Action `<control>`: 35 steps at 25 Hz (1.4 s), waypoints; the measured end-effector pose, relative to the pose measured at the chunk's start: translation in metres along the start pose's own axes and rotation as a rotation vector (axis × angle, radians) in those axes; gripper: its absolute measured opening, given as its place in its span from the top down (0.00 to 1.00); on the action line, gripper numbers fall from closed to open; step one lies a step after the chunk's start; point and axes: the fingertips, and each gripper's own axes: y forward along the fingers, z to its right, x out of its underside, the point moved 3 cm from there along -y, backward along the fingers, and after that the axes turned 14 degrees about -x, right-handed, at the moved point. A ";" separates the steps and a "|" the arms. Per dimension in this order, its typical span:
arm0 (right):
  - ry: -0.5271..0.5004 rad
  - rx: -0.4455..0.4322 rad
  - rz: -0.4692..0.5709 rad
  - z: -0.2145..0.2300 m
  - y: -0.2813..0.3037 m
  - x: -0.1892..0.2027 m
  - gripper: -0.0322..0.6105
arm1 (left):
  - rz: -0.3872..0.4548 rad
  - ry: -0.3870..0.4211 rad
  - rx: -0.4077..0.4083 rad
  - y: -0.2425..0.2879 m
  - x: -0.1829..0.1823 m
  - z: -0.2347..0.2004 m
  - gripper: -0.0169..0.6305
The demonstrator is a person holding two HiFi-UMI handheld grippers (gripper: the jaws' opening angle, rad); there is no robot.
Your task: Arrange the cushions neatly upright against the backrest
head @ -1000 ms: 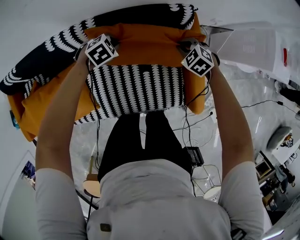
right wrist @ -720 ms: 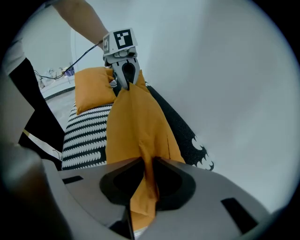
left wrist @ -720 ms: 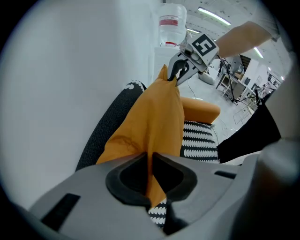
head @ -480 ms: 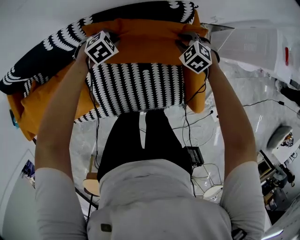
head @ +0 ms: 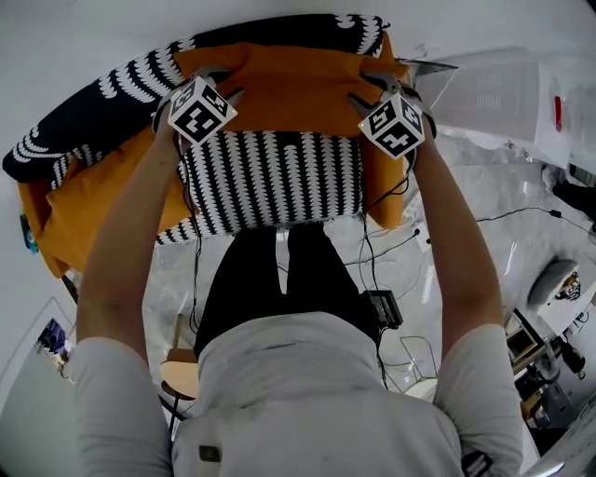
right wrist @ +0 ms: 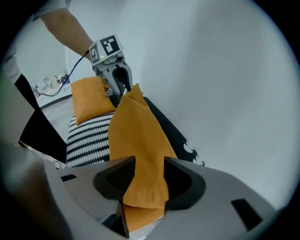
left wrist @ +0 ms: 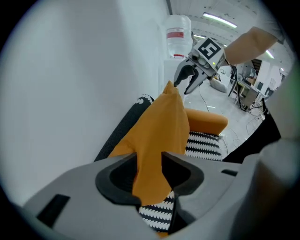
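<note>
White wall [head: 93, 37] rises behind a patterned seat [head: 270, 177] bearing orange cushions [head: 298, 88].

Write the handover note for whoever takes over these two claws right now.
Grippers: the left claw has just been opening, and the top corner of the orange cushion sits loose between its jaws. The right claw is the same at the other top corner.
Things: that cushion stands upright against the black patterned backrest, behind the striped seat.
Done: this cushion is placed and released.
Left: draw both claws clear, then stand up the second orange cushion, slumped at the left end.
</note>
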 end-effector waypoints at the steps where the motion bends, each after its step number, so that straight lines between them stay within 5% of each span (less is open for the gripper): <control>1: 0.004 0.002 0.007 -0.004 -0.005 -0.003 0.63 | 0.007 -0.024 -0.008 -0.008 -0.001 0.000 0.72; 8: 0.075 0.001 0.109 -0.028 -0.057 -0.030 0.63 | 0.088 -0.200 -0.072 -0.072 -0.018 0.000 0.72; 18: 0.129 0.080 0.399 -0.078 -0.179 -0.099 0.74 | 0.287 -0.458 -0.147 -0.206 -0.051 0.011 0.76; 29: 0.152 0.266 0.744 -0.111 -0.313 -0.150 0.88 | 0.534 -0.592 -0.392 -0.356 -0.091 0.011 0.90; 35: 0.120 0.242 0.798 -0.133 -0.327 -0.160 0.90 | 0.598 -0.621 -0.471 -0.397 -0.101 0.017 0.96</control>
